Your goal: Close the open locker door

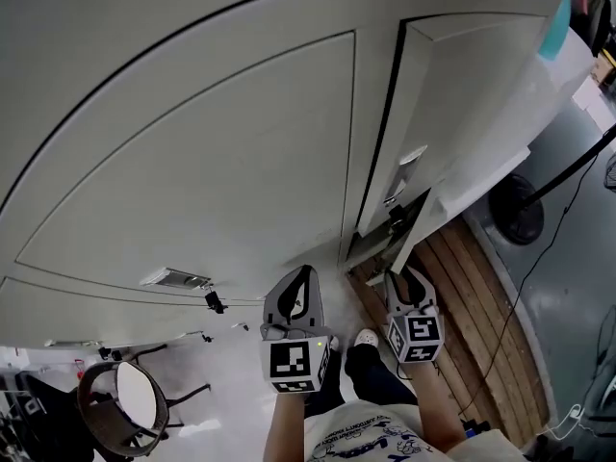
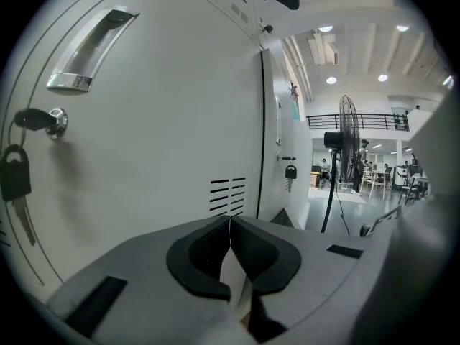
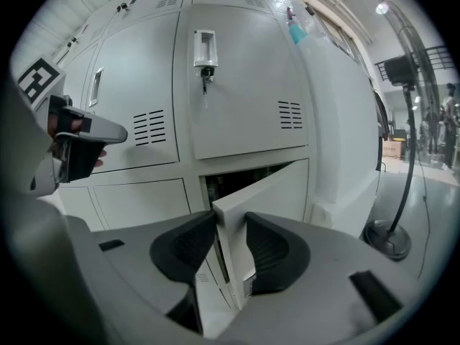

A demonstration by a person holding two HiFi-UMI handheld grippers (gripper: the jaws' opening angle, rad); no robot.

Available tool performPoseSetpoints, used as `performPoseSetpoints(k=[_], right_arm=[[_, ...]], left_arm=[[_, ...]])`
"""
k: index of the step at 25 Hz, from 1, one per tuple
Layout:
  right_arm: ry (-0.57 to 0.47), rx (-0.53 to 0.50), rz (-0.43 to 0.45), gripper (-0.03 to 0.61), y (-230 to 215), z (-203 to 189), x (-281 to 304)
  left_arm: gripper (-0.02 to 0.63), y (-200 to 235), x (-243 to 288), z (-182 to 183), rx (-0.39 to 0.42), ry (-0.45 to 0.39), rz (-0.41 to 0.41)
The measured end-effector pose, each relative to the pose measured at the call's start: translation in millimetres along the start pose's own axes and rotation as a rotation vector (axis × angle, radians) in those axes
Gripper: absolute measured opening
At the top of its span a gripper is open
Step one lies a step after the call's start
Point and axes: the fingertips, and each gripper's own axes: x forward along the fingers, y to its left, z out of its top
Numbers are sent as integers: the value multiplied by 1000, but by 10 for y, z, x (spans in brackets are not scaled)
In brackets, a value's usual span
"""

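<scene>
Between the released right tongs [image 3: 228,225] stood the free edge of the door [image 3: 269,192]; the left tongs [image 2: 230,225] were clenched, empty. It seemed stiff and light, best pushed there.

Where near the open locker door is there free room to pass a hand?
Free: the dark gap between the open locker door and its frame; the grey floor between the lockers' side and the fan base. Crowded: the door's edge, which the right gripper's open jaws straddle.

Beneath you, the grey floor [image 1: 577,296] carries a slatted wooden platform [image 1: 467,296], a fan's round base [image 1: 520,215] and a chair [image 1: 120,407].
</scene>
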Motion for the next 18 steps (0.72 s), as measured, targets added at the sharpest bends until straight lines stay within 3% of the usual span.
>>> performPoseSetpoints(k=[18], right_arm=[[-19,-57,121,120,338,159,504]], left_arm=[[8,317,-266,0,-18,-17,118]])
